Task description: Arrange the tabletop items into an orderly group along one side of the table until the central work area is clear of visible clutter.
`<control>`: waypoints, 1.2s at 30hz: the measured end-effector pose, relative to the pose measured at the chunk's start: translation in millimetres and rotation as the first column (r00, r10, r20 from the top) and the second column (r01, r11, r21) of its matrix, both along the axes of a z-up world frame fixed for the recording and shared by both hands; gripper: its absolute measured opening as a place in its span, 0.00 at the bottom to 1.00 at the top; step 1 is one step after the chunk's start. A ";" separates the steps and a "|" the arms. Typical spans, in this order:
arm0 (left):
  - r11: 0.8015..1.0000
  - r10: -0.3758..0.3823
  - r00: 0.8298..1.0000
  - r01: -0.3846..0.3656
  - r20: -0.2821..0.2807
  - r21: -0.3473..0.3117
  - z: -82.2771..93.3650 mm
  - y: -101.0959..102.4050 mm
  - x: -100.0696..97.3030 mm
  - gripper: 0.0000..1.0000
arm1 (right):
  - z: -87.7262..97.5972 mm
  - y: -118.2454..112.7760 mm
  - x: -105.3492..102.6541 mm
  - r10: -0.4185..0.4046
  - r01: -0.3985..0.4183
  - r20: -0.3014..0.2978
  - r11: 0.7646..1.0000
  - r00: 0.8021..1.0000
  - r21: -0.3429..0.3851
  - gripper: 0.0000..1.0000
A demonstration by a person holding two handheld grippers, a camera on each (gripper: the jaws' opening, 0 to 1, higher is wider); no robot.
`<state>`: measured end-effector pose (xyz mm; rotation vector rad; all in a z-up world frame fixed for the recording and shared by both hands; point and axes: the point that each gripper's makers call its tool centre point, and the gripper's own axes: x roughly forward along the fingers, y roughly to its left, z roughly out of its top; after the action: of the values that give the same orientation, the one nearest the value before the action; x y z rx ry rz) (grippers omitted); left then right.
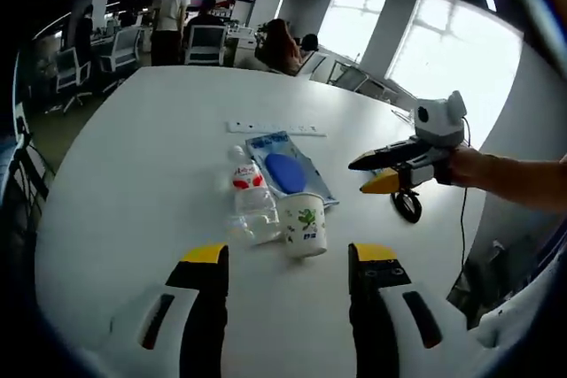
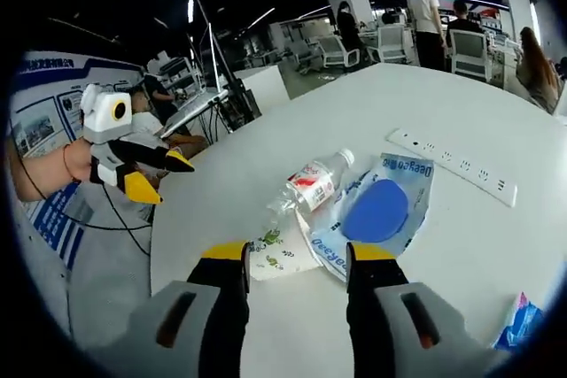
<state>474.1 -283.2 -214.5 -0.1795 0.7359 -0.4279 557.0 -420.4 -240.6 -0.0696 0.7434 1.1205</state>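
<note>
Right gripper view: a blue-and-white packet (image 2: pixel 521 323) is cut off by the lower right edge, so its full shape can't be read, and the paper cup (image 2: pixel 282 253) lying on the desk (image 2: pixel 461 245) is partly hidden behind the right hand-held gripper (image 2: pixel 295 265). Left gripper view: print on the water bottle (image 1: pixel 251 198) label and on the blue pouch (image 1: pixel 288 168) is too small to read. The people (image 1: pixel 168 13) at the far desks are too blurred to make out.

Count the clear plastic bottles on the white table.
1: a clear plastic bottle with a red label lies on its side on the white table, between the paper cup and blue packet.
</note>
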 end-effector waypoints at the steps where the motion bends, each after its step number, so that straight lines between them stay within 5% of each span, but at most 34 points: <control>1: 1.000 0.005 1.000 -0.005 -0.002 -0.003 -1.0 1.7 -0.6 0.54 | -1.6 2.7 0.7 0.008 -0.008 -0.004 1.000 1.000 0.001 0.42; 16: 0.998 0.052 0.999 -0.052 -0.007 -0.033 -4.6 21.5 0.6 0.55 | -21.5 37.2 -1.3 0.198 -0.200 -0.078 0.980 0.977 -0.016 0.37; 36: 0.996 0.077 0.997 -0.077 -0.007 -0.043 -12.0 34.8 14.1 0.54 | -47.7 51.1 -11.5 0.375 -0.376 -0.258 0.925 0.891 0.048 0.21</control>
<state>488.2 -248.4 -226.5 -0.2483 0.7227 -0.3701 545.4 -369.2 -288.3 -0.0700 0.9970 1.5191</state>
